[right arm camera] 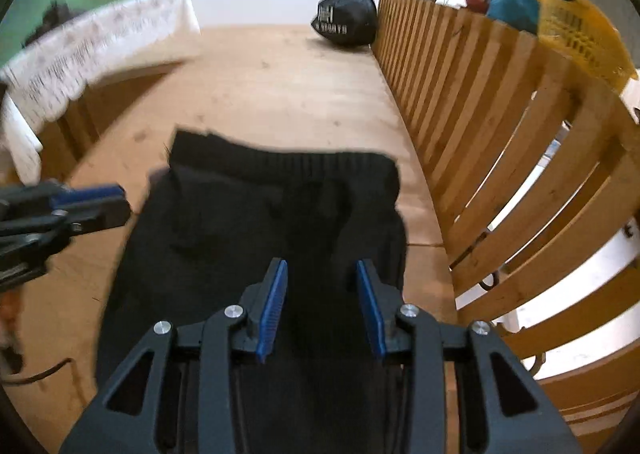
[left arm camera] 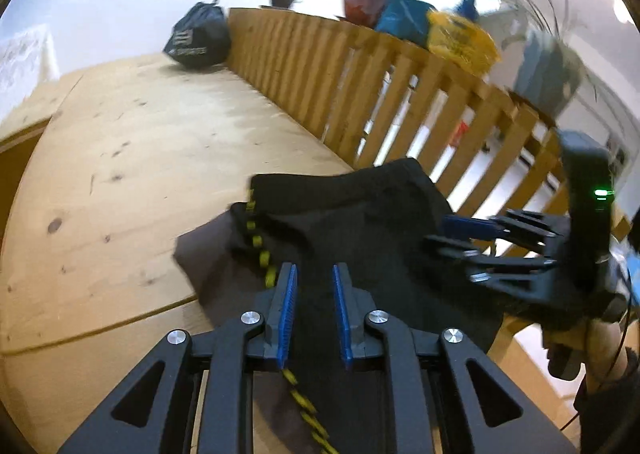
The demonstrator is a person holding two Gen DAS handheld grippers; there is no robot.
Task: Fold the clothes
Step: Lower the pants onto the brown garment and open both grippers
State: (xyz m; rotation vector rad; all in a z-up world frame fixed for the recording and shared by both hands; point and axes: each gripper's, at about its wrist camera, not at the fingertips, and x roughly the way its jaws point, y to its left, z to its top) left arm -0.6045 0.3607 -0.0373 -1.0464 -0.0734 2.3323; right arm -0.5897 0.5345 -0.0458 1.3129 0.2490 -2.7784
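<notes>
We've got the black garment (right arm camera: 256, 238) lying on the wooden table (left arm camera: 120, 141), tight along the edge with the slatted railing (right arm camera: 460, 101). Both grippers hover just over its near end, jaws parted, nothing pinched: left gripper (left arm camera: 314, 274) near the yellow-black cord (left arm camera: 264, 258), right gripper (right arm camera: 322, 274) mid-cloth. We'd pinch 2 near corners evenly, then fold toward the ribbed waistband (right arm camera: 280, 161).
</notes>
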